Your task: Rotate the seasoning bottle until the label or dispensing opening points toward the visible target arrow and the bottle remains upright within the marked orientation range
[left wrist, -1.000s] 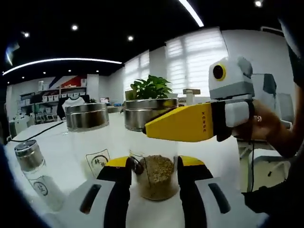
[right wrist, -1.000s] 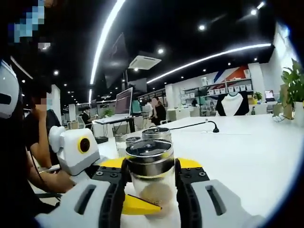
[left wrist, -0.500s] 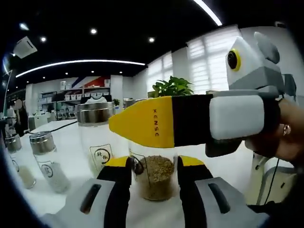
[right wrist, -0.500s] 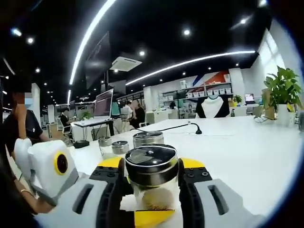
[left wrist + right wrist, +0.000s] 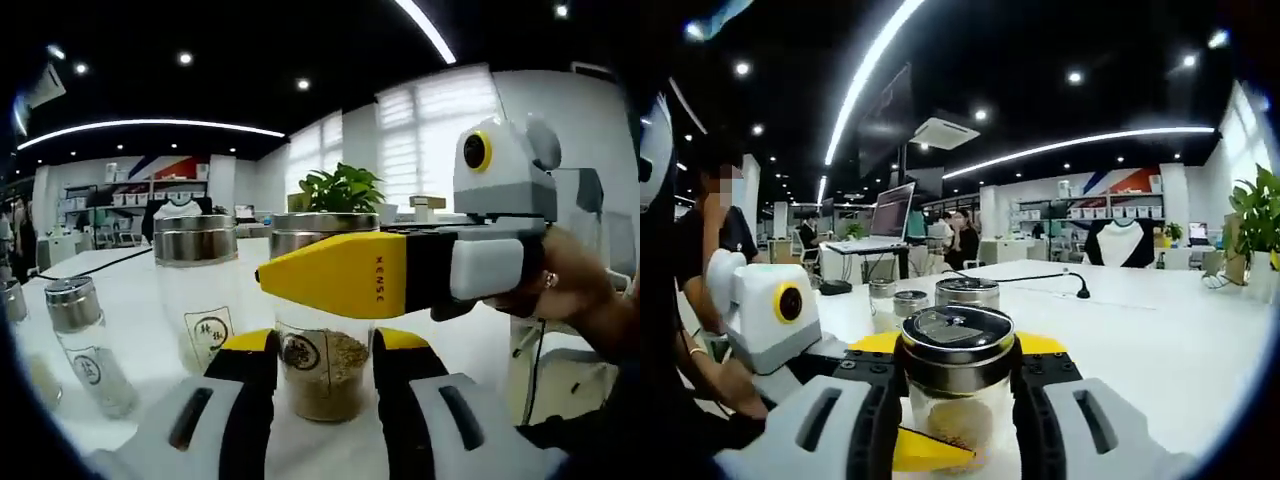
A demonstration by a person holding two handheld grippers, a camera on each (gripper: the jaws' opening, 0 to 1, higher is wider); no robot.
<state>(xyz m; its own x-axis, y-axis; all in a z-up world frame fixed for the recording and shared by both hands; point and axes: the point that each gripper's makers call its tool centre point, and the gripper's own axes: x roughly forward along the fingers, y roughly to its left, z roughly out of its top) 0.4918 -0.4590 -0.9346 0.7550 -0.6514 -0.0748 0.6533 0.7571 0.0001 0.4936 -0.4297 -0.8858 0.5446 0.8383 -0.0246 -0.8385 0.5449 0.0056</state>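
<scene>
Bottle: we see the seasoning bottle (image 5: pixel 320 350) standing upright on the white surface (image 5: pixel 130 300), a clear glass jar with a steel lid and tan grains in its lower part. A round label on its glass shows in the left gripper view, toward our left tool.

Left tool: our left tool (image 5: pixel 322 372) has its yellow-tipped black jaws on either side of the bottle's lower body, grasping it at the level of the grains.

Right tool: our right tool (image 5: pixel 955 375) has its jaws closed against the same bottle just under the steel lid (image 5: pixel 956 340), so both tools grip it from opposite sides. In the left gripper view its yellow jaw crosses in front of the bottle's upper part, held by a hand (image 5: pixel 560 290).

Neighbours: a second lidded jar (image 5: pixel 196 290) with a label stands just beside the bottle, and a smaller shaker (image 5: pixel 82 345) stands further toward the near edge of the surface.

Background: a potted plant (image 5: pixel 342 188) sits behind the jars; in the right gripper view a black cable (image 5: pixel 1040 275) lies across the surface.
</scene>
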